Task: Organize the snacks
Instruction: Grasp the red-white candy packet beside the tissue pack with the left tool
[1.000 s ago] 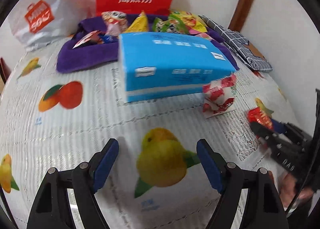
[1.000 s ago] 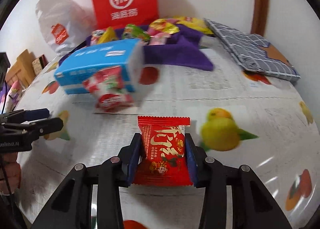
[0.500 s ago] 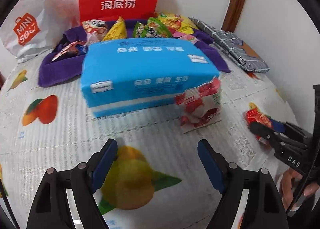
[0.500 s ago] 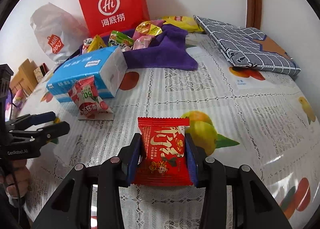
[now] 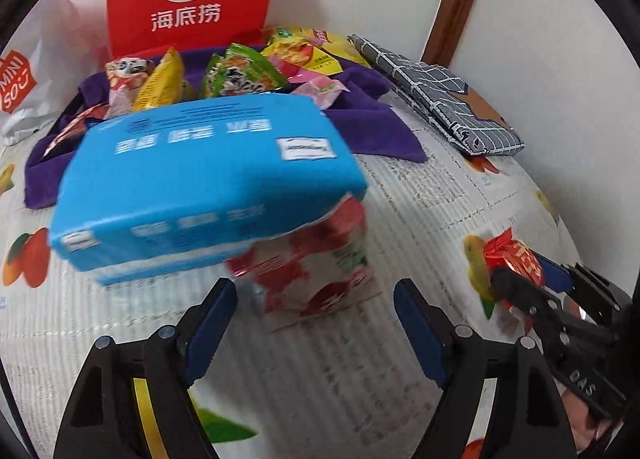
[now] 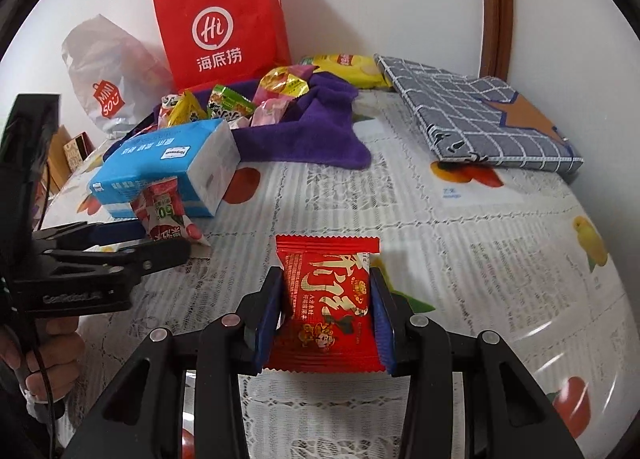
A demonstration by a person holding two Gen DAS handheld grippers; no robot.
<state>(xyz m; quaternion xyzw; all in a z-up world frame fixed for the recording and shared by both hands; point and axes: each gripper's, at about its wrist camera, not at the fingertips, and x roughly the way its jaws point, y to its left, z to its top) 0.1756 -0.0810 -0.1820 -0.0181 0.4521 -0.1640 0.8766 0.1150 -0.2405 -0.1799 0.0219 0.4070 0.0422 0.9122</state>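
The right gripper (image 6: pixel 326 311) pinches a red snack packet (image 6: pixel 326 299) across its width, one blue pad pressed on each side edge, the packet upright with its crimped top above the fingertips. By the look of it the packet is a light, crinkly foil pillow: soft in the middle, stiffer at the seals, and probably slick, so a hold low on the body with the pads flat against the edges seems safer than a nip at the top seam. Too hard a squeeze could crush whatever is inside.

The left gripper (image 5: pixel 316 311) is spread wide and holds nothing. Its blue pads flank a red-and-white snack pouch (image 5: pixel 316 275) that leans against the near corner of a blue tissue pack (image 5: pixel 208 183); the pouch sits just ahead of the fingertips, and no pad presses on it. It looks equally light and floppy, so the puffed middle seems the place to grip, not the flat sealed skirt lying on the tabletop (image 6: pixel 460 251).

Both grippers point steeply downward over the fruit-printed cloth. In the right wrist view a hand (image 6: pixel 44 351) is wrapped round the left gripper's handle at the left edge.

Beyond the tissue pack, more snacks (image 6: pixel 236 103) lie heaped on a purple towel (image 6: pixel 316 139), in front of a red paper bag (image 6: pixel 224 31), with a folded checked cloth (image 6: pixel 484 119) to the right.
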